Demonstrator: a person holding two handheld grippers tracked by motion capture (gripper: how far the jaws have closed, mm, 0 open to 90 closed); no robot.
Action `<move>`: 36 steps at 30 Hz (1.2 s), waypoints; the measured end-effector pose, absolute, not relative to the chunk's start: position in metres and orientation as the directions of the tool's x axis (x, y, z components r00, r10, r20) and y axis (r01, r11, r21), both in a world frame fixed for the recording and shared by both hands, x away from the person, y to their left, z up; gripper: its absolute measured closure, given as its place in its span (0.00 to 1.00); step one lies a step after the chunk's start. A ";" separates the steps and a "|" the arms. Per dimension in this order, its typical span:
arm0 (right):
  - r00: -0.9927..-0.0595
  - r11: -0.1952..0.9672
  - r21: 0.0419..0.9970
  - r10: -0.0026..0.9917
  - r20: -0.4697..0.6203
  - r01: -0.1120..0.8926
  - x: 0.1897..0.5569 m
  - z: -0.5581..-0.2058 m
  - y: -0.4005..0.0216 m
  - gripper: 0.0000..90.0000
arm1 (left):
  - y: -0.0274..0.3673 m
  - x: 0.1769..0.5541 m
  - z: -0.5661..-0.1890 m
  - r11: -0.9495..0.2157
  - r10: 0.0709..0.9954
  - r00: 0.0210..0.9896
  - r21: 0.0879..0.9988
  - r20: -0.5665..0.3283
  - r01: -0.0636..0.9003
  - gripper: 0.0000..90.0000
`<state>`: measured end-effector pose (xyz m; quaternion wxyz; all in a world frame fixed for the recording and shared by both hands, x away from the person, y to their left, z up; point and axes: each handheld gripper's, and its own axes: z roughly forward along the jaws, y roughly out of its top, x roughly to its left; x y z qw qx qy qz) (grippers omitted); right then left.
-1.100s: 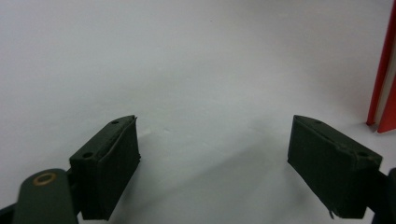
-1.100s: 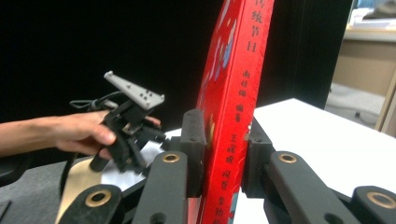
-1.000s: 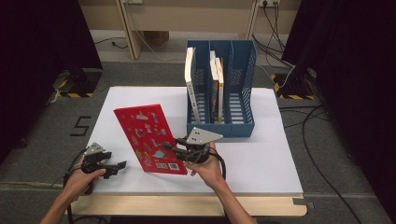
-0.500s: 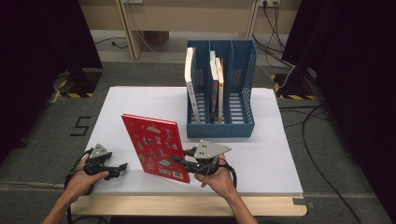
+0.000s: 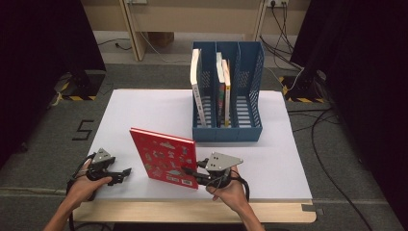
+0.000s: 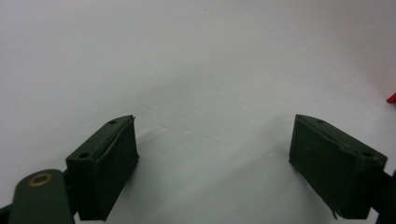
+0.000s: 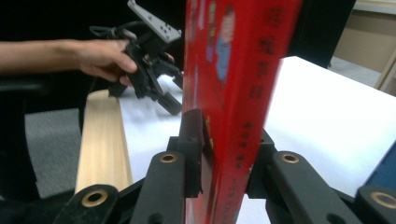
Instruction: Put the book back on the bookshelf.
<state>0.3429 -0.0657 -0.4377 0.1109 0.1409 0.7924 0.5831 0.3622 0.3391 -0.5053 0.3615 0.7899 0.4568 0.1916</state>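
A red picture book [image 5: 163, 156] stands on its edge on the white table [image 5: 144, 110], near the front and left of centre. My right gripper [image 5: 190, 173] grips its lower right corner. In the right gripper view the jaws clamp the red book [image 7: 233, 93] at its spine, one pad on each cover. They have just been opening a little, and the book is still between them. My left gripper [image 5: 122, 174] rests low at the front left, apart from the book. Its jaws [image 6: 215, 163] stand wide open over bare table. The left gripper [image 7: 161, 95] shows beyond the book.
A blue three-slot file rack [image 5: 226, 132] stands behind the book at centre right. It holds a white-spined book [image 5: 197, 82] in its left slot and two thin books [image 5: 223, 86] in the middle one. The table's wooden front edge [image 5: 192, 211] runs just below both hands.
My right hand has brought the red book toward the near edge and a little to the right. The book now stands more upright. The left gripper has stayed in place.
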 end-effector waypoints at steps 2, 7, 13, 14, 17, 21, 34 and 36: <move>-0.936 0.279 0.956 0.352 -0.012 0.093 0.343 -0.439 -0.066 0.83 | 0.339 0.362 -0.505 -0.322 0.860 0.510 0.746 -0.027 0.583 0.16; -0.932 0.283 0.953 0.361 0.001 0.110 0.343 -0.441 -0.066 0.82 | 0.339 0.362 -0.505 -0.321 0.860 0.509 0.747 -0.028 0.583 0.16; -0.935 0.282 0.953 0.354 0.001 0.107 0.342 -0.442 -0.059 0.80 | 0.339 0.362 -0.505 -0.322 0.860 0.510 0.747 -0.027 0.582 0.16; -0.934 0.285 0.952 0.358 -0.001 0.108 0.342 -0.443 -0.057 0.80 | 0.339 0.362 -0.505 -0.322 0.860 0.510 0.747 -0.027 0.582 0.16; -0.931 0.301 0.948 0.364 -0.013 0.104 0.342 -0.443 -0.055 0.78 | 0.339 0.362 -0.505 -0.322 0.859 0.510 0.747 -0.027 0.582 0.16; -0.929 0.288 0.954 0.369 -0.032 0.081 0.339 -0.440 -0.047 0.84 | 0.339 0.362 -0.505 -0.323 0.859 0.511 0.747 -0.026 0.582 0.16; -0.939 0.300 0.953 0.337 -0.063 0.044 0.341 -0.438 -0.033 0.88 | 0.339 0.362 -0.505 -0.324 0.859 0.512 0.746 -0.026 0.582 0.16; -0.940 0.298 0.954 0.337 -0.061 0.045 0.341 -0.438 -0.033 0.88 | 0.339 0.362 -0.505 -0.326 0.858 0.513 0.745 -0.024 0.581 0.16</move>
